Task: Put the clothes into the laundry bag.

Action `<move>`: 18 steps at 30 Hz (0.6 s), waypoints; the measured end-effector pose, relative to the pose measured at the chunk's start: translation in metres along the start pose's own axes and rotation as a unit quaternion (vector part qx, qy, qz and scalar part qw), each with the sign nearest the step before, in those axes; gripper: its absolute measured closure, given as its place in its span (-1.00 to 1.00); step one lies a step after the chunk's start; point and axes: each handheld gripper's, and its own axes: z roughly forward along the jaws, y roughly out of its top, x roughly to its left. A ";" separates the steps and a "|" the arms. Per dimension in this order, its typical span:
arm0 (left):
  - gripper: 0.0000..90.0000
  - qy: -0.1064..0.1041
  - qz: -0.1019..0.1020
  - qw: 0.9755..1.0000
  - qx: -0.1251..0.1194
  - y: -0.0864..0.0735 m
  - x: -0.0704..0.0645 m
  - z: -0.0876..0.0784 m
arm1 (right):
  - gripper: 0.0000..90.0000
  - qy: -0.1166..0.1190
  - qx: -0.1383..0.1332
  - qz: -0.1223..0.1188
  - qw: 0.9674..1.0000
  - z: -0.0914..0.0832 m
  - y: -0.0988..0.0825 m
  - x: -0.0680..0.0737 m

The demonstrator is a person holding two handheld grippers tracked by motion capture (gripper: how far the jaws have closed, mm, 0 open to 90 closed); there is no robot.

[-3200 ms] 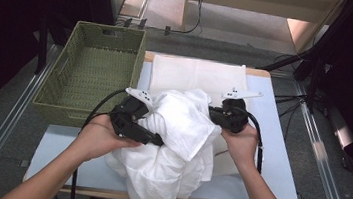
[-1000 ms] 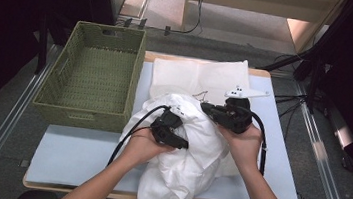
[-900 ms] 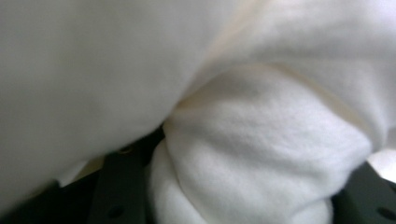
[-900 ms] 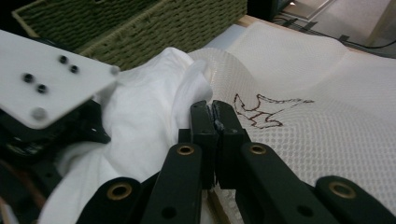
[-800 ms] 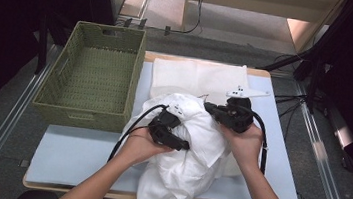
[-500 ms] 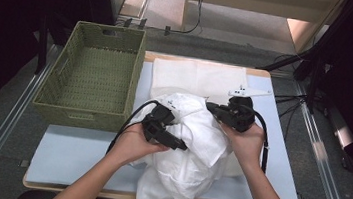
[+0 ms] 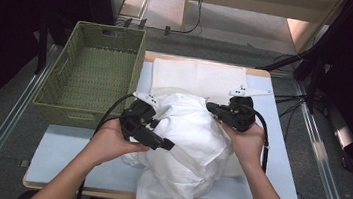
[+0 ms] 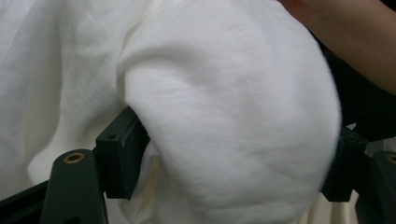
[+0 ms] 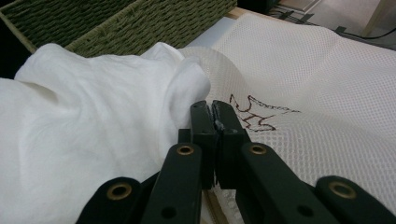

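White garment [image 7: 186, 151]: a crumpled heap on the near half of the table [image 7: 57, 154], its lower edge hanging over the near rim; it serves as the landmark below.
Left gripper [image 7: 167, 143]: at the garment's left side, held in the left hand [image 7: 109, 142]; in the left gripper view the jaws stand wide apart, with a rounded bulge of the cloth [image 8: 233, 121] between them.
Right gripper [image 7: 212, 107]: at the garment's upper right edge, held in the right hand [image 7: 245, 142]; in the right gripper view the jaws are pressed together, and whether any fabric lies between them cannot be told.
Mesh bag [image 7: 197, 76]: flat, directly beyond the garment; a dark zigzag mark [image 9: 254, 114] shows on it.
Woven basket [image 7: 89, 77]: left of and beyond the garment, near it, at the table's left edge.
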 end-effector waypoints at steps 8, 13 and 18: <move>-0.31 0.009 0.000 0.999 -0.033 -0.012 0.006 -0.040 | 1.00 0.001 0.001 -0.001 1.000 0.000 0.000 0.000; 0.53 0.099 -0.001 0.995 -0.025 -0.021 0.021 -0.049 | 1.00 0.002 0.001 -0.001 1.000 0.000 0.000 0.001; 1.00 0.138 -0.034 0.989 -0.031 -0.020 0.055 -0.041 | 1.00 0.004 0.002 -0.003 1.000 0.000 0.000 0.001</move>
